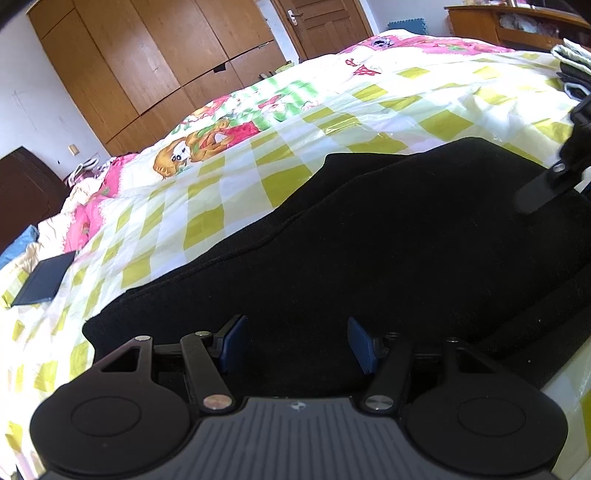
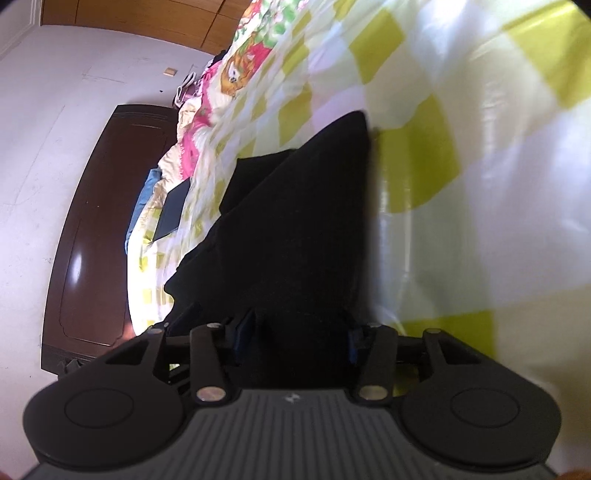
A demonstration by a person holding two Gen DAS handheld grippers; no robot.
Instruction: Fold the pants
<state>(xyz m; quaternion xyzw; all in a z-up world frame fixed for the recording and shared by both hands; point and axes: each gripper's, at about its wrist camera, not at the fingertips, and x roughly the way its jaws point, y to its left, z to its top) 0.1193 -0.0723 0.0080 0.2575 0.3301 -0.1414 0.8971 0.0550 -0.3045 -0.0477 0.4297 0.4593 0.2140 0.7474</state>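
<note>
Black pants [image 1: 369, 236] lie folded in layers on a yellow-and-white checked quilt [image 1: 229, 192], stretching from the near left to the right. My left gripper [image 1: 297, 343] stands open just over their near edge, blue pads apart, nothing pinched. One dark finger of the right gripper [image 1: 539, 192] reaches in from the right edge over the pants' far end. In the right wrist view the pants [image 2: 295, 221] run away from the camera to a pointed corner. My right gripper [image 2: 299, 336] is open, its pads apart with black cloth lying between them.
A flat dark book-like thing [image 1: 44, 278] lies on the quilt to the left. Folded clothes [image 1: 572, 62] are stacked at the far right of the bed. A dark wooden headboard [image 2: 85, 221] stands beyond, with a wooden wardrobe [image 1: 147, 62] and door [image 1: 321, 26] behind.
</note>
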